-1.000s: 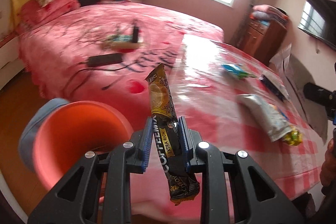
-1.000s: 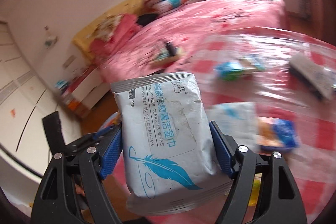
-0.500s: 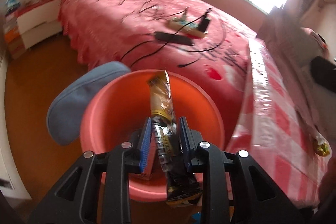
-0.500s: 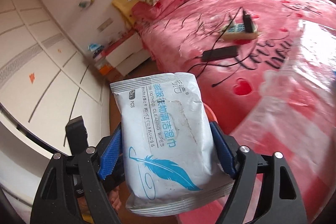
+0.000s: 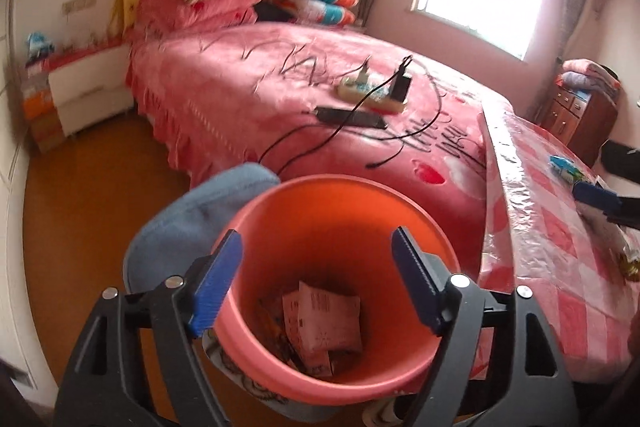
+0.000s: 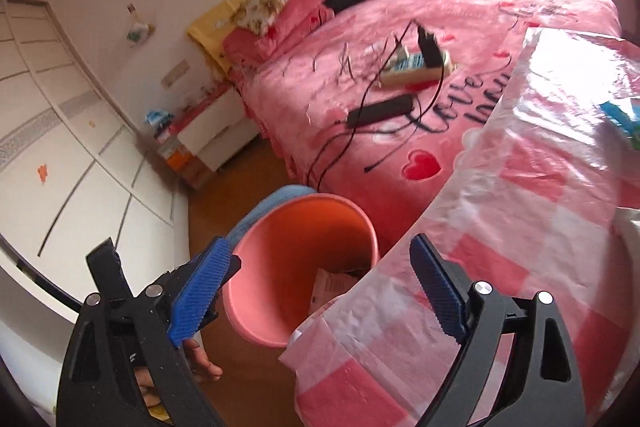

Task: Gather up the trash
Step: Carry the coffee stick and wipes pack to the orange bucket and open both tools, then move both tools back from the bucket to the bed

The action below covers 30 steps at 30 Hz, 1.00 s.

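Both my left gripper (image 5: 316, 281) and right gripper (image 6: 320, 287) gape wide and empty over the orange bin (image 5: 400, 203), where wrappers (image 5: 324, 323) lie.

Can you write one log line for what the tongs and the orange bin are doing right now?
left tongs: open, above orange bin | right tongs: open, empty | bin: wrappers inside | table: blue packet left

Beneath the left gripper (image 5: 316, 279), black with blue ribbed pads (image 5: 216, 283), an orange-pink bin (image 5: 336, 211) holds pale printed wrappers (image 5: 328, 323). Behind the bin, a blue-grey cushion (image 5: 192, 223). Ahead, a pink bedspread (image 5: 248, 91) with black lettering and red hearts. Right of it, a pink-and-white checked tablecloth (image 5: 560, 227)
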Motion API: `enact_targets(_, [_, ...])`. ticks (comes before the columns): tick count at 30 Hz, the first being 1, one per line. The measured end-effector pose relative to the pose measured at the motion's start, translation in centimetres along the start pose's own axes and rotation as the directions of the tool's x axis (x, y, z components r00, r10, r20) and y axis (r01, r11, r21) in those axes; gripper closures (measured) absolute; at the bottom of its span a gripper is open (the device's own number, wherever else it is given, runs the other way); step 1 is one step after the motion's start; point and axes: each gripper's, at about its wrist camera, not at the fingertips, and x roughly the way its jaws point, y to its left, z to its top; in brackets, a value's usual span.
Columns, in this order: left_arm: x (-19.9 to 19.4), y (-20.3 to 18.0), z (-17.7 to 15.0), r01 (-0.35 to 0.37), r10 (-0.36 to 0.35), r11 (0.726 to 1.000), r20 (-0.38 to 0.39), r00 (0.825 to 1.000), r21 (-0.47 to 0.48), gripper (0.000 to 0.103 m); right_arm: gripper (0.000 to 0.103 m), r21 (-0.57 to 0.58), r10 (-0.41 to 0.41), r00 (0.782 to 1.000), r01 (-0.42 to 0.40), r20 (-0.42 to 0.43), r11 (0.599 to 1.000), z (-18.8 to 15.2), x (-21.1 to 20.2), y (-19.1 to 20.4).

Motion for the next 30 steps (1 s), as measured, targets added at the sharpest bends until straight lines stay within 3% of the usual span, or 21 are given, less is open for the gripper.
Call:
enact_targets(5, [-1.1, -1.2, 0.6, -0.001, 0.001, 1.000, 0.020, 1.000, 0.006, 0.021, 0.005, -0.066, 0.055, 0.993, -0.049, 0.107, 0.997, -0.5, -3.2, 0.1])
enact_targets(12, [-1.9, -3.8, 2.1, -0.082, 0.084, 0.994, -0.030, 0.996, 0.066, 0.021, 0.005, -0.125, 0.081, 0.985, -0.063, 0.151, 0.990, -1.0, -6.3, 0.0])
enact_targets(16, [-1.7, -5.1, 2.6, -0.047, 0.052, 0.998, -0.101, 0.994, 0.049, 0.021, 0.005, -0.108, 0.084, 0.984, -0.067, 0.158, 0.992, -1.3, -7.4, -1.1])
enact_targets(21, [-1.9, -7.1, 2.5, -0.026, 0.033, 0.998, -0.115, 0.993, 0.062, 0.021, 0.005, -0.081, 0.074, 0.979, -0.059, 0.189, 0.995, -1.5, -9.3, -2.7])
enact_targets(24, [-1.9, -8.7, 2.6, 0.021, -0.012, 0.997, -0.130, 0.991, 0.071, 0.021, 0.005, -0.057, 0.064, 0.978, -0.053, 0.200, 0.997, -1.5, -10.3, -3.7])
enact_targets(28, [-1.8, -11.0, 2.8, 0.036, -0.022, 0.995, -0.144, 0.989, 0.098, 0.021, 0.005, -0.031, 0.002, 0.977, 0.005, 0.214, 0.999, -1.6, -11.7, -5.0])
enact_targets(30, [-1.8, -11.8, 2.8, 0.049, -0.034, 0.994, -0.153, 0.988, 0.095, 0.021, 0.005, -0.004, 0.004, 0.977, -0.003, 0.214, 1.000, -1.5, -12.1, -6.0])
